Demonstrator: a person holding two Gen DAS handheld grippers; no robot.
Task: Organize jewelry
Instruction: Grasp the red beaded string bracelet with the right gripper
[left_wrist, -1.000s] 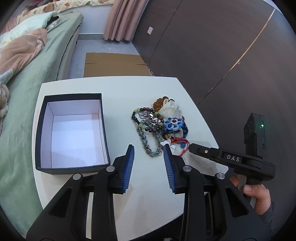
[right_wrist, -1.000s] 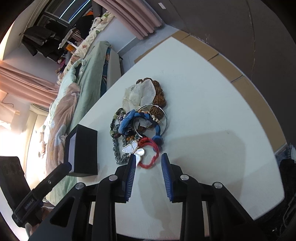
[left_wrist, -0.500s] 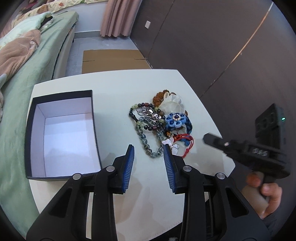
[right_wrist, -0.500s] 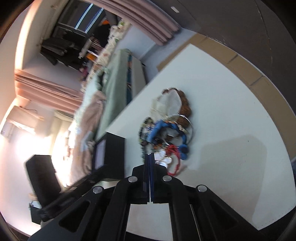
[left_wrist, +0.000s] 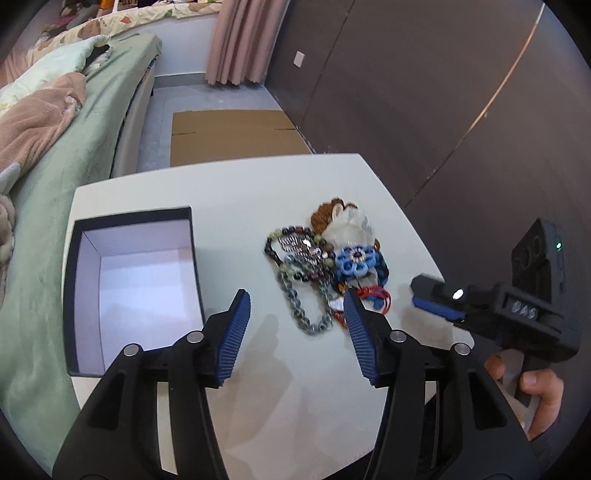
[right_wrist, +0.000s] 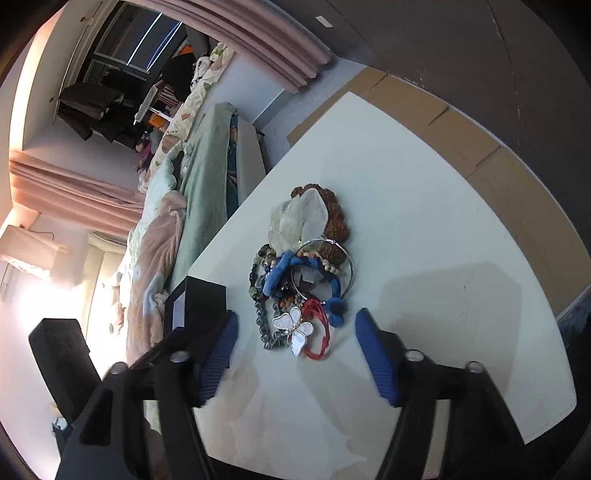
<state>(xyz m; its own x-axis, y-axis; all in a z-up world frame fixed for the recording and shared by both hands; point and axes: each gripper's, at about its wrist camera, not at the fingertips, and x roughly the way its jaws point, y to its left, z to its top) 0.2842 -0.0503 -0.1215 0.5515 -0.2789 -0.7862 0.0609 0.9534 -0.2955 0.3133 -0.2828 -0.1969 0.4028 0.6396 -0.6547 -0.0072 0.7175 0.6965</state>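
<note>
A tangled pile of jewelry (left_wrist: 325, 258) lies on the white table (left_wrist: 229, 192): bead strands, a blue flower piece (left_wrist: 352, 260), a red cord, a white shell. The pile also shows in the right wrist view (right_wrist: 303, 280), with a white butterfly pendant (right_wrist: 295, 330) nearest. An open black box (left_wrist: 129, 288) with a white inside sits left of the pile. My left gripper (left_wrist: 297, 332) is open, empty, just short of the pile. My right gripper (right_wrist: 293, 358) is open, empty, just short of the pendant; it also shows in the left wrist view (left_wrist: 439, 299).
A bed with green and pink bedding (left_wrist: 48, 140) runs along the table's left side. Flat cardboard (left_wrist: 232, 133) lies on the floor beyond the table. A dark wall (left_wrist: 424, 92) stands to the right. The box's black side (right_wrist: 199, 299) shows in the right wrist view.
My right gripper closed half a second ago and has opened wide again in front of the pendant. My left gripper has opened wider. The jewelry has not moved.
</note>
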